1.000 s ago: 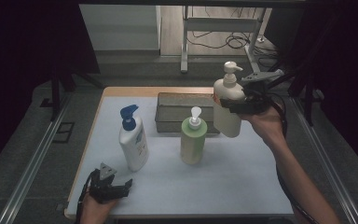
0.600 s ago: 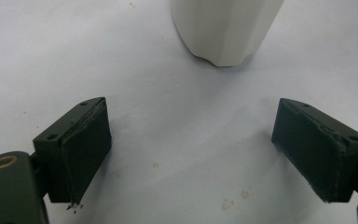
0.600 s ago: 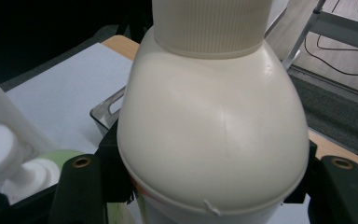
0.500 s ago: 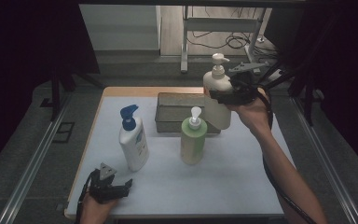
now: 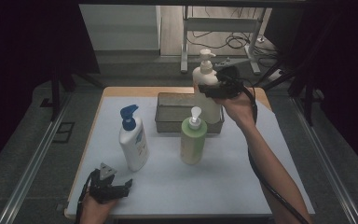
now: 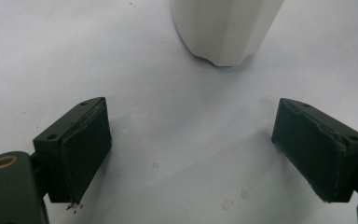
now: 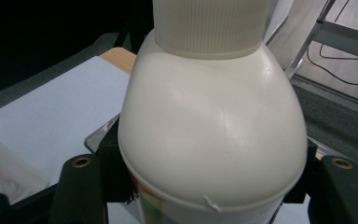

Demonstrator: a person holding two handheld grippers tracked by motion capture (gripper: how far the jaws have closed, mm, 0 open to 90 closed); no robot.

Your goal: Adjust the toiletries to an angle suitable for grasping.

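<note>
My right gripper (image 5: 214, 89) is shut on a cream pump bottle (image 5: 204, 86) and holds it upright in the air over the right end of a grey metal tray (image 5: 171, 106). In the right gripper view the bottle's shoulder (image 7: 214, 130) sits between the two jaws of that gripper (image 7: 205, 189). My left gripper (image 5: 120, 187) rests low at the table's near left, open, with nothing between its pads (image 6: 88, 149). Just beyond it stands a white bottle with a blue pump (image 5: 133, 140), whose base (image 6: 223, 28) shows ahead of the jaws.
A green bottle with a white pump (image 5: 193, 140) stands in front of the tray, near the table's middle. The white table top (image 5: 242, 177) ends in a wooden far edge. Metal rails run along both sides, and cables lie on the floor behind.
My right gripper has carried the cream bottle leftward and away from the person, from the table's right side to above the tray. The left gripper has stayed put.
</note>
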